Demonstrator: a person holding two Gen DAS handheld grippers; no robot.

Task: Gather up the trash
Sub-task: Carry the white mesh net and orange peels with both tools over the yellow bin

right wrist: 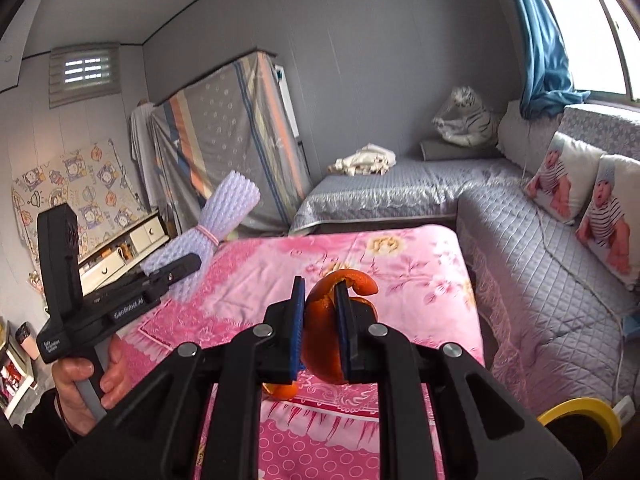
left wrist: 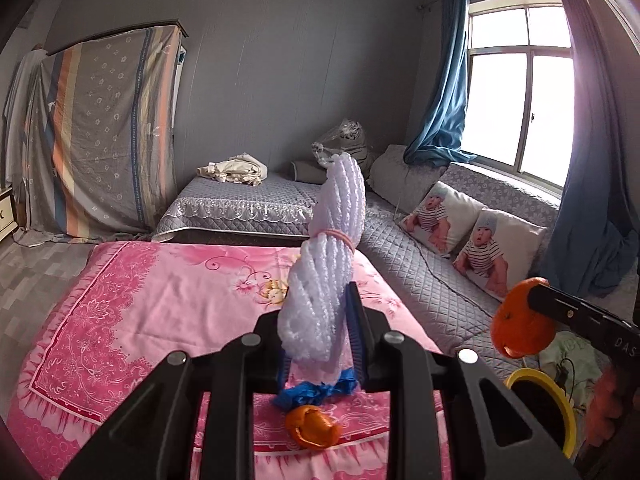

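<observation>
My left gripper (left wrist: 316,320) is shut on a white foam-net bundle (left wrist: 340,220) tied with a pink band, which stands up between its blue pads. A crumpled blue scrap (left wrist: 316,392) shows just below the bundle; I cannot tell whether it hangs or lies on the cloth. My right gripper (right wrist: 319,292) is shut on a curled orange peel (right wrist: 324,344), held above the pink cloth (right wrist: 400,272). Another orange peel (left wrist: 312,428) lies on the cloth near its front edge. In the right wrist view the left gripper (right wrist: 188,266) and foam bundle (right wrist: 224,208) are raised at the left.
A yellow-rimmed bin (right wrist: 576,416) stands low on the right beside the pink-covered table. A grey quilted sofa (right wrist: 540,260) with two picture cushions runs along the right under the window. A person's hand (right wrist: 80,376) holds the left gripper's handle. A cabinet stands at the far left.
</observation>
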